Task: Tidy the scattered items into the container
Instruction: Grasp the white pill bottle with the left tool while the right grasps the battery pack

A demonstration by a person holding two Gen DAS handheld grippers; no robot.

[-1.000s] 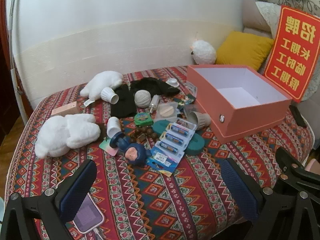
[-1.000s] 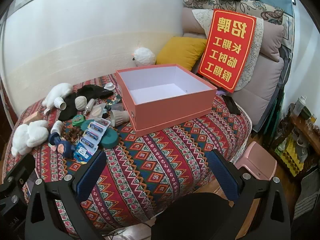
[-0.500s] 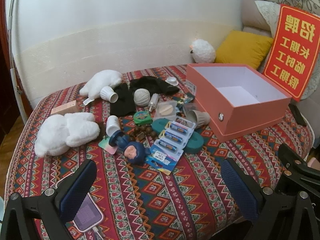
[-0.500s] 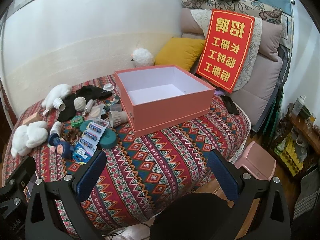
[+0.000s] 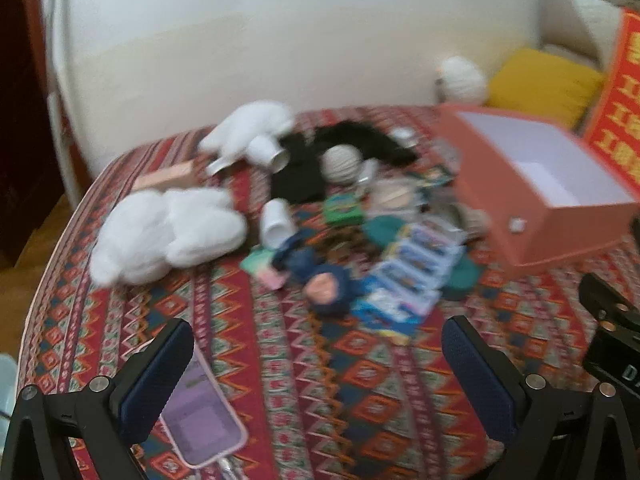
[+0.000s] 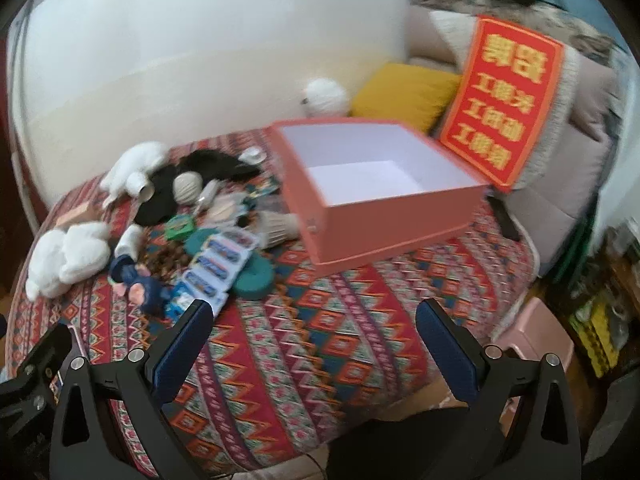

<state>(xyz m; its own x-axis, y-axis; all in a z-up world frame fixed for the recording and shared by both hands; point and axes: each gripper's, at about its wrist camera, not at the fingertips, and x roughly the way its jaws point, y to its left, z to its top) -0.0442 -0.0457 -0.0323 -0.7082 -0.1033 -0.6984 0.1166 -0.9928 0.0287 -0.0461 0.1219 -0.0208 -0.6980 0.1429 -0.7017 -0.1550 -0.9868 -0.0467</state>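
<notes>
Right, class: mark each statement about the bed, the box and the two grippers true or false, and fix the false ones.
1. The orange box has items in it. False: only its bare white inside shows.
2. Both the left gripper and the right gripper are open and hold nothing. True.
3. The blue-hooded doll lies beside the battery packs. True.
4. The phone lies inside the box. False: it lies on the bedspread, by the left gripper.
5. The yellow cushion is behind the box. True.
6. The white cup stands upright. False: it lies on its side.
</notes>
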